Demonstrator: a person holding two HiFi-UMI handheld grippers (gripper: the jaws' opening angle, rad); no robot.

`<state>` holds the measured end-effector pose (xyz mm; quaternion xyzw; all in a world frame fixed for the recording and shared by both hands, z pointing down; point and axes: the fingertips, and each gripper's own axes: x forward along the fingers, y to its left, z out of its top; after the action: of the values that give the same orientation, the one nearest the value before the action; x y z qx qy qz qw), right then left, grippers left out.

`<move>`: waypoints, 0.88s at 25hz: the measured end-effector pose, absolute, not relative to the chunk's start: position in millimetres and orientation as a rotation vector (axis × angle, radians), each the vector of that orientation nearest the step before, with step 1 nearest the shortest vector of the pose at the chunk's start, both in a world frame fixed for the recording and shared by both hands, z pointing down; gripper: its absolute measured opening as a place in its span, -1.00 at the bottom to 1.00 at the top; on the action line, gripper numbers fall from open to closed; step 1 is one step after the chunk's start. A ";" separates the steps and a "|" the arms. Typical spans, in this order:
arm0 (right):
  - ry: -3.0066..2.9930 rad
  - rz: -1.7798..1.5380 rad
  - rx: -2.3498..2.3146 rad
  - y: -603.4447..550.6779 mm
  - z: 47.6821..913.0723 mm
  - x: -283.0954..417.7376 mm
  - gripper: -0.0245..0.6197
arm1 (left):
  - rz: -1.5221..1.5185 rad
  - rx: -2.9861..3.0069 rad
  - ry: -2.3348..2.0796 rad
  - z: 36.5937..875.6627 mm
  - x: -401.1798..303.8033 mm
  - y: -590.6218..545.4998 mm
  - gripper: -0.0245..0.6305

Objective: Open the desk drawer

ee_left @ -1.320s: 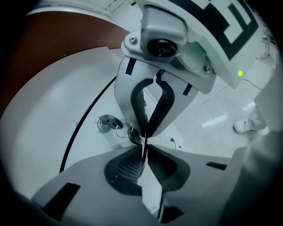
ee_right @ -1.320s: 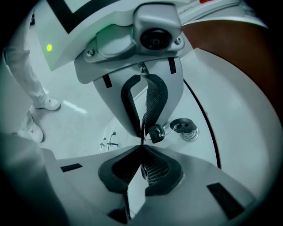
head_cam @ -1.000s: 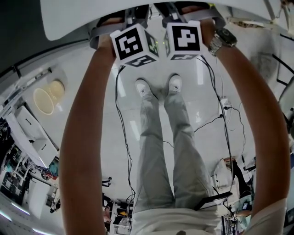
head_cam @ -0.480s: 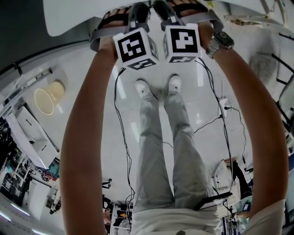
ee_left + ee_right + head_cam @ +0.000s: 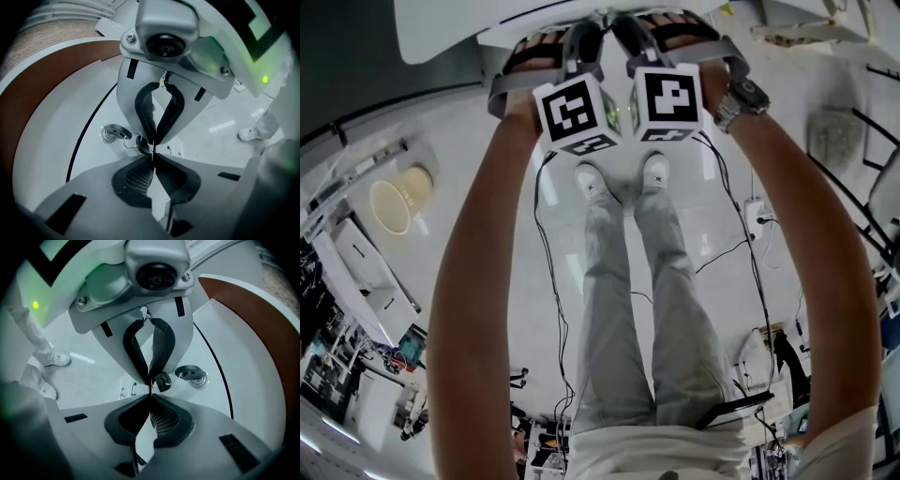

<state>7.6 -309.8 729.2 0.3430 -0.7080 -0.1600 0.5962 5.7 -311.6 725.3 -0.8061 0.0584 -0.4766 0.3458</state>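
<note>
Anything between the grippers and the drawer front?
Nothing visible. The left gripper, whose jaws have just been closing on nothing, and the right gripper both touch the white drawer front near its keyed lock.

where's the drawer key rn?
The key sits in the lock on the white drawer front, left of centre in the left gripper view and right of centre in the right gripper view; a second key hangs from its ring.

The person's left arm [image 5: 478,281] and right arm [image 5: 806,262] stretch forward and down, left hand [image 5: 530,56] beside right hand [image 5: 684,33]. The left gripper [image 5: 153,154] jaws have just been closing and now meet at the tips, nothing visible between them. The right gripper [image 5: 150,392] jaws are pressed together.
</note>
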 end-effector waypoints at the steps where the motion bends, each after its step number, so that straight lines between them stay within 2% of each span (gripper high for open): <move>1: -1.644 -0.369 0.795 -307.7 729.4 7.2 -0.81 | -1.239 -2.093 0.152 725.5 5.3 -309.6 -0.85; 22: -1.665 -0.316 0.794 -274.6 730.0 -5.9 -0.81 | -1.272 -2.147 0.145 726.3 -8.2 -277.8 -0.85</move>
<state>-5.9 -274.6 730.0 0.3417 -0.7163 -0.1359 0.5931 -8.2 -277.8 726.3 -0.8151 0.0550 -0.4829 0.3153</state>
